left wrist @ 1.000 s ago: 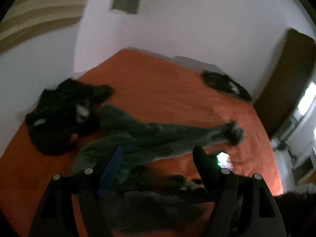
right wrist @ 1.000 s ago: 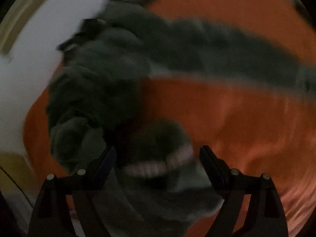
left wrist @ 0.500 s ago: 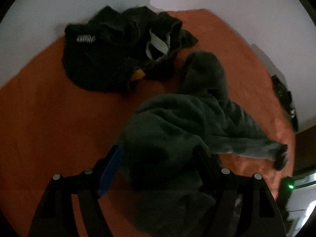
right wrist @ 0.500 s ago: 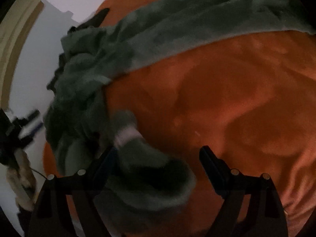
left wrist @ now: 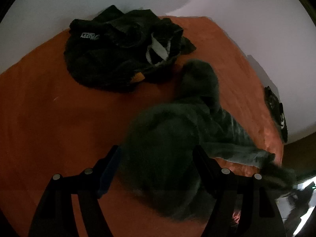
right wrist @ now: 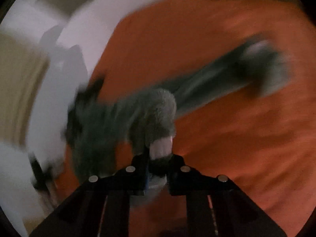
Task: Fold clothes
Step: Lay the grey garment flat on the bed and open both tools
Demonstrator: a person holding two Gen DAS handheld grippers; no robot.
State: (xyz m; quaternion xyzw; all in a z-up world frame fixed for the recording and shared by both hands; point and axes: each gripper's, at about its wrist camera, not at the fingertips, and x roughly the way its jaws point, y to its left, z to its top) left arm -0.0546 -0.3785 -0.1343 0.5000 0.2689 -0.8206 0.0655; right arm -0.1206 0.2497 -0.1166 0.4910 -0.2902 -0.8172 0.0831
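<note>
Left wrist view: the left claw [left wrist: 156,158] stands wide apart over the crumpled grey fleece [left wrist: 177,130], gripping nothing. The fleece lies on the orange bed [left wrist: 59,118], just beside a black clothes pile [left wrist: 118,53] nearer the wall.

Right wrist view, blurred: the right claw [right wrist: 158,162] has just been closing and pinches a fold of the fleece [right wrist: 154,114], which trails across the bed [right wrist: 246,138].

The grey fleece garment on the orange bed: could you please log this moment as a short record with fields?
surface: orange bedcover
garment: grey fleece garment, crumpled
right gripper: jaws just closed on the garment's cuff
left gripper: open, fleece between the fingers, not pressed
elsewhere: black clothes pile at the wall side
</note>
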